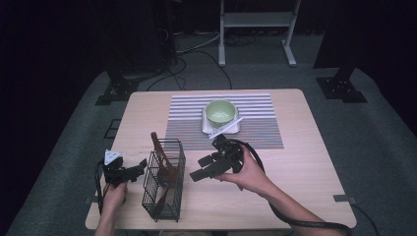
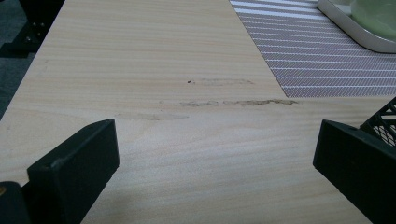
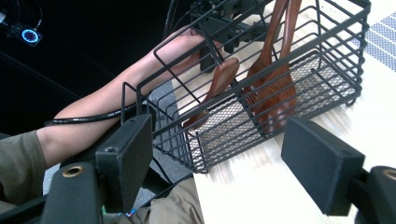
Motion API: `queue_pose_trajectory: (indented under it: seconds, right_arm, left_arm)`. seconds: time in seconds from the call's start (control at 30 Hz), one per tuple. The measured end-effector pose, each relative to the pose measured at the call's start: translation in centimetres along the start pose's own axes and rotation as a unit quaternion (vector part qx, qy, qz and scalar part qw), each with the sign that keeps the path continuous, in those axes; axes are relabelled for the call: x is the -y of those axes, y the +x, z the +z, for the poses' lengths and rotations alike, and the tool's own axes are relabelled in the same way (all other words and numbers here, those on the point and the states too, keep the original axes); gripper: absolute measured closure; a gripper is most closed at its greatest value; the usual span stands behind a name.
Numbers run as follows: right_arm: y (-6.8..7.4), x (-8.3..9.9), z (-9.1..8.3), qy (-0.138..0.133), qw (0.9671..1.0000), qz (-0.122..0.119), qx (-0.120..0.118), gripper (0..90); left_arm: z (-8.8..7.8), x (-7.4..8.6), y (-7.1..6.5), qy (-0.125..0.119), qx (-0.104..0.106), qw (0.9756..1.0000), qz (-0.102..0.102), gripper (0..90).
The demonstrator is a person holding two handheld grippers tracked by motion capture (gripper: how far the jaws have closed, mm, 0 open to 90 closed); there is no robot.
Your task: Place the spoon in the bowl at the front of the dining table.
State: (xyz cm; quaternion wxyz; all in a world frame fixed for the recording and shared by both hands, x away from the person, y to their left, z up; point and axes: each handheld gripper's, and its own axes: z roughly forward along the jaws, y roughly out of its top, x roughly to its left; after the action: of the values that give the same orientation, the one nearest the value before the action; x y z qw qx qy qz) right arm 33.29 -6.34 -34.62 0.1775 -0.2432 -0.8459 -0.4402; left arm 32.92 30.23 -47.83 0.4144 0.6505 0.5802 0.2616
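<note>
The right gripper (image 1: 202, 169), a black two-jaw tool held in the person's right hand (image 1: 247, 173), sits just below the centre of the high view with its jaws spread apart and nothing between them, pointing left toward the black wire-mesh basket (image 1: 163, 180). In the right gripper view the two black jaws rise from the bottom corners, and the basket (image 3: 261, 88) lies beyond the gap between them, apart from both.

The left gripper (image 1: 129, 172), with a grey three-cornered plate on top, rests at the lower left of the high view, just beside the basket's left wall; its jaws also stand apart and empty. In the left gripper view a corner of the basket (image 2: 385, 122) shows at the right edge, behind the right-hand jaw.

The basket stands on the pale wooden table (image 1: 305, 162), left of centre, and holds dark brown wooden utensils (image 3: 275, 88) leaning upright inside it.

Further up the frame, a light green bowl (image 1: 220, 112) sits on a small square white tray (image 1: 206, 128) on a grey striped placemat (image 1: 260, 123).
</note>
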Motion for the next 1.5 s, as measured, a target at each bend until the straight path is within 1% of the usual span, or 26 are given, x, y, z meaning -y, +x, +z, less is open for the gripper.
queue_pose_trajectory:
  seconds: [0.2, 0.4, 0.43, 0.67, 0.7, 0.87, 1.03, 1.2, 1.23, 1.3, 1.43, 1.47, 1.5]
  right_arm:
    - [0.1, -0.5, 0.4, 0.004, 1.0, 0.0, -0.002, 23.7]
    - [0.0, -1.0, 0.8, 0.009, 1.0, 0.003, -0.003, 24.0]
    - [0.1, -1.1, 1.0, 0.01, 0.9999, 0.004, -0.004, 26.0]
    - [0.2, -1.7, 1.5, 0.014, 0.9999, 0.004, -0.008, 26.4]
    - [0.2, -1.9, 1.7, 0.016, 0.9998, 0.002, -0.01, 28.2]
    - [0.4, -2.2, 2.4, 0.023, 0.9997, 0.003, -0.011, 30.0]
    - [0.4, -2.5, 3.1, 0.032, 0.9994, 0.005, -0.008, 32.1]
    - [0.1, -2.7, 3.7, 0.04, 0.999, 0.02, 0.0, 40.2]
    - [0.1, -2.7, 3.7, 0.04, 0.999, 0.02, 0.0, 40.2]
    - [0.0, -2.8, 3.9, 0.041, 0.9989, 0.023, 0.003, 43.3]
    - [0.0, -3.1, 4.3, 0.043, 0.9986, 0.029, 0.007, 52.9]
    - [0.0, -3.1, 4.3, 0.043, 0.9986, 0.029, 0.007, 52.9]
    - [0.0, -3.1, 4.4, 0.042, 0.9987, 0.029, 0.005, 55.6]
  left_arm:
    - [0.0, 0.0, 0.1, 0.0, 0.001, 1.0, -0.003, 0.0]
    - [0.0, 0.0, 0.0, 0.0, 0.001, 1.0, 0.0, 0.0]
    - [0.0, 0.0, 0.1, 0.0, 0.002, 1.0, -0.001, 0.0]
    - [0.0, 0.0, 0.1, -0.001, 0.002, 1.0, -0.002, 0.0]
    - [0.0, 0.0, 0.1, -0.001, 0.002, 1.0, -0.002, 0.0]
    - [0.0, 0.0, 0.1, -0.001, 0.002, 1.0, -0.002, 0.0]
    - [0.0, 0.0, 0.1, 0.0, 0.002, 1.0, -0.003, 0.0]
    - [0.0, 0.0, 0.1, 0.001, 0.003, 1.0, -0.004, 0.0]
    - [0.0, 0.0, 0.1, 0.001, 0.003, 1.0, -0.004, 0.0]
    - [0.0, 0.0, 0.1, -0.001, 0.002, 1.0, -0.004, 0.0]
    - [0.0, 0.0, 0.1, -0.001, 0.002, 1.0, -0.003, 0.0]
    - [0.0, 0.0, 0.1, 0.0, 0.002, 1.0, -0.003, 0.0]
    - [0.0, 0.0, 0.1, -0.001, 0.002, 1.0, -0.003, 0.0]
